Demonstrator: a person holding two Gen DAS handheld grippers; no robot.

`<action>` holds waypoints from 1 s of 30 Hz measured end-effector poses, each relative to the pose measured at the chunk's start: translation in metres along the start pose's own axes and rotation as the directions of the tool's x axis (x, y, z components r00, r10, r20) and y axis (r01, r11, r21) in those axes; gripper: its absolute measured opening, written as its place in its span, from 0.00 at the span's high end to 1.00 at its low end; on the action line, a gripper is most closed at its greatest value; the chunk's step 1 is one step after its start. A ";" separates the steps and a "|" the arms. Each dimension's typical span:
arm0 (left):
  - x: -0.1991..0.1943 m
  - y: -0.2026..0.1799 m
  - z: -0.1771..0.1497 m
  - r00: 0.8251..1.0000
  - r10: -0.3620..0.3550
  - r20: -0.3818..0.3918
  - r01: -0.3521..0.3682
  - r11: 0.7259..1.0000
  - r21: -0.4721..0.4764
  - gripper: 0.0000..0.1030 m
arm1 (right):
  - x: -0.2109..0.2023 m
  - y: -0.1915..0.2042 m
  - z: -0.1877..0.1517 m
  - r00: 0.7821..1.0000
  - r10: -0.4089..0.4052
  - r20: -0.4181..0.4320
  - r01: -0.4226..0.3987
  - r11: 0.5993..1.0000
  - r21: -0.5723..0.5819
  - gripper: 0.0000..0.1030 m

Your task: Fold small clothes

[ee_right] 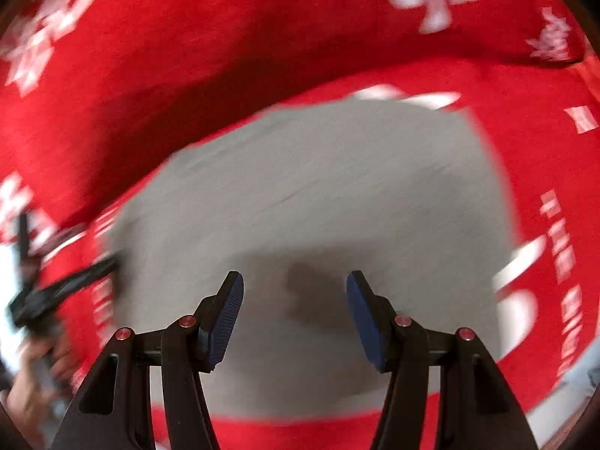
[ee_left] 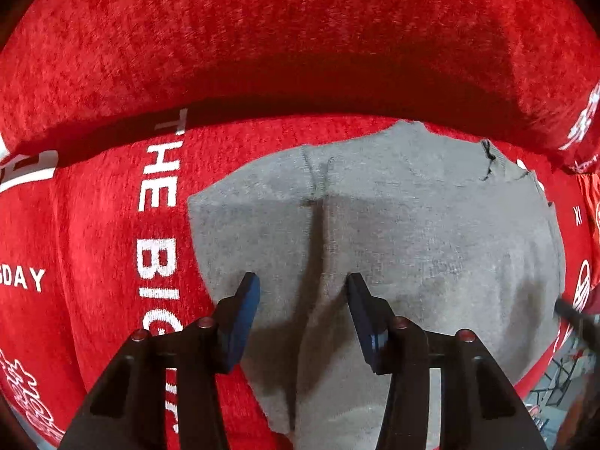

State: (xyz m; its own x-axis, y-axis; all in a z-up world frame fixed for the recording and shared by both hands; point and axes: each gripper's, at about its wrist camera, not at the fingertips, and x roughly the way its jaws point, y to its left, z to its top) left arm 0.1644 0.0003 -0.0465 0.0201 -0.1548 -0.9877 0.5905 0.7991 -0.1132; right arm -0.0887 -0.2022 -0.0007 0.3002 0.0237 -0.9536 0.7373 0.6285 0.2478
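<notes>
1. Left gripper (ee_left: 303, 292): black rigid arms with red rivet heads, blue ribbed pads (ee_left: 245, 311). The jaws stand partly apart, pointing down over the grey garment (ee_left: 412, 232); a raised fold ridge of the cloth lies between them, but the pads do not visibly press on it.
2. Right gripper (ee_right: 295, 292): same build, blue ribbed pads (ee_right: 227, 315). Jaws stand apart above the grey garment (ee_right: 318, 187) with nothing between them (this view is heavily motion-blurred).
3. Grey garment: soft, matte knit with a fine fuzzy nap, laid flat on the red cover (ee_left: 93, 225). A seam or crease runs lengthwise up its middle from the left gripper; loose dark thread shows at its far right corner.
4. Red cover: plush, chenille-like pile surrounding the garment on all sides. White woven lettering left of the garment reads "THE BIG", further left "SDAY" (partial word). White ornamental characters elsewhere are illegible.
5. Beyond the garment: a padded red bolster (ee_left: 300, 37) of the same pile, rounded, with a deep shadow beneath.
</notes>
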 end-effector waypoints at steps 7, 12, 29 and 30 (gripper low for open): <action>0.002 -0.006 0.002 1.000 -0.007 0.026 0.007 1.000 0.007 0.88 | 0.033 -0.066 0.047 0.989 -0.144 -0.045 0.147 0.987 0.071 0.57; 0.002 -0.010 0.001 0.998 0.041 0.053 -0.041 0.999 0.001 0.88 | 0.025 -0.062 0.052 0.985 -0.173 -0.005 0.173 0.985 0.008 0.95; -0.013 0.029 -0.026 0.989 0.142 0.035 -0.140 0.989 -0.046 0.88 | 0.001 -0.033 0.023 0.982 -0.189 0.021 0.189 0.982 -0.026 0.93; -0.014 0.027 -0.027 0.989 0.142 0.038 -0.141 0.989 -0.038 0.88 | -0.003 -0.025 0.018 0.984 -0.176 0.022 0.176 0.984 -0.036 0.93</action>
State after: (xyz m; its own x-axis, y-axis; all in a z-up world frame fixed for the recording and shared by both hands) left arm 0.1581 0.0401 -0.0385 0.1341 -0.0615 -0.9891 0.5511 0.8342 0.0228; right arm -0.0970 -0.2316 -0.0008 0.1793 -0.1042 -0.9783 0.7568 0.6500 0.0694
